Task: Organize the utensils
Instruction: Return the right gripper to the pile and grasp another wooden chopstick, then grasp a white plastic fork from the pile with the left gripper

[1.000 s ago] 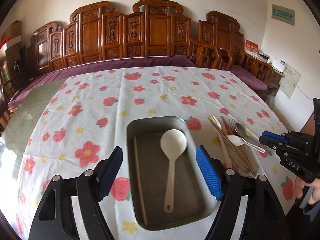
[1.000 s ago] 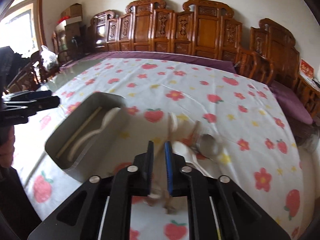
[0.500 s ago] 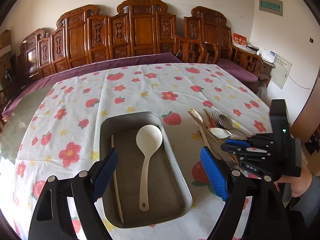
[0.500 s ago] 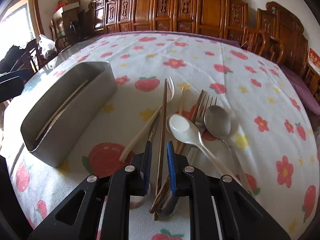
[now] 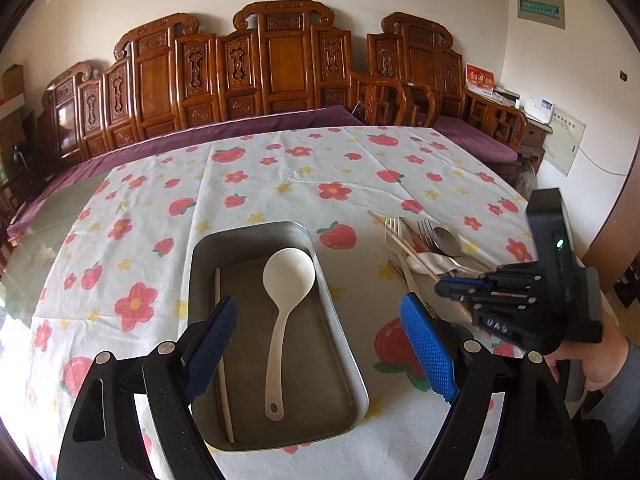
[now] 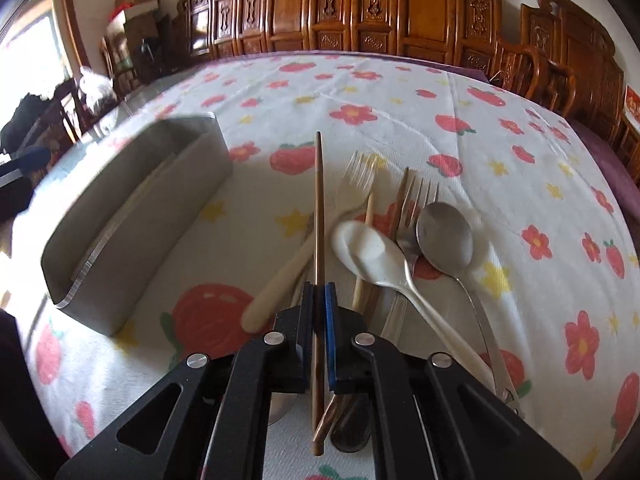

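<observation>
A grey metal tray point(image 5: 340, 344) holds a white ladle point(image 5: 288, 276) and one pale chopstick point(image 5: 222, 352); it also shows in the right wrist view point(image 6: 132, 232). My left gripper point(image 5: 316, 344) is open above the tray's near end. My right gripper point(image 6: 319, 292) is shut on a brown chopstick point(image 6: 318, 200), over a pile of utensils on the cloth: a white spoon point(image 6: 372, 252), a metal spoon point(image 6: 444, 236), a pale plastic fork point(image 6: 352, 184), a metal fork point(image 6: 420, 200). The right gripper also shows in the left wrist view point(image 5: 452, 284).
The table carries a white cloth with red flowers and strawberries point(image 5: 312, 176). Carved wooden chairs point(image 5: 280, 68) line the far side. The person's hand point(image 5: 596, 364) holds the right gripper at the table's right edge.
My right gripper has dropped onto the utensil pile and closed on the brown chopstick. My left gripper has drifted right and stayed open over the tray.
</observation>
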### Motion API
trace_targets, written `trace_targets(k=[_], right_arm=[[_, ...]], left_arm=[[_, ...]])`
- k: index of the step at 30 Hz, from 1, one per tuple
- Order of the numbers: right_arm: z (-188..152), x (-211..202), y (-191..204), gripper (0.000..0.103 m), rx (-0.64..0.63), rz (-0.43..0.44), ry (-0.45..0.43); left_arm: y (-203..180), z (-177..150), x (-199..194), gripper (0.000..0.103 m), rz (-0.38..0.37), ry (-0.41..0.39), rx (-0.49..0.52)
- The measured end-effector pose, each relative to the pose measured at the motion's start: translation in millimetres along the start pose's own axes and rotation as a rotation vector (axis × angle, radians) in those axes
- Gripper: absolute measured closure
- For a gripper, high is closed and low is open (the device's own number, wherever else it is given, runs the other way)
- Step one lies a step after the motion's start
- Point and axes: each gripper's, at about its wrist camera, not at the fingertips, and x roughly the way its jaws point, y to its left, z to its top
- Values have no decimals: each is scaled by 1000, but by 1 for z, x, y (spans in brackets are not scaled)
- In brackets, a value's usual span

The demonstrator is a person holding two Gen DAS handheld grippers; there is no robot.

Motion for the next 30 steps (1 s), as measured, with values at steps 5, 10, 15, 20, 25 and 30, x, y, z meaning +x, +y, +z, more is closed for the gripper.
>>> trace_targets(k=[5, 10, 15, 20, 25, 30], right_arm=[[7, -27, -15, 97, 61, 48, -93], [6, -38, -35, 97, 80, 23, -113], [-1, -40, -61, 97, 129, -14, -107], [-4, -39, -72, 97, 155, -29, -107], [-4, -40, -74, 97, 153, -32, -114], [-4, -43, -79, 97, 173, -24, -122]], left_arm=[[-13, 3, 2, 23, 8, 9, 17], [-32, 10, 10, 23, 19, 42, 45], [-53, 16, 28, 23, 6, 80, 59], [-75, 20, 52, 36, -16, 131, 81], [-92, 21, 87, 51, -21, 208, 113], [-95, 19, 119, 67, -23, 284, 96]])
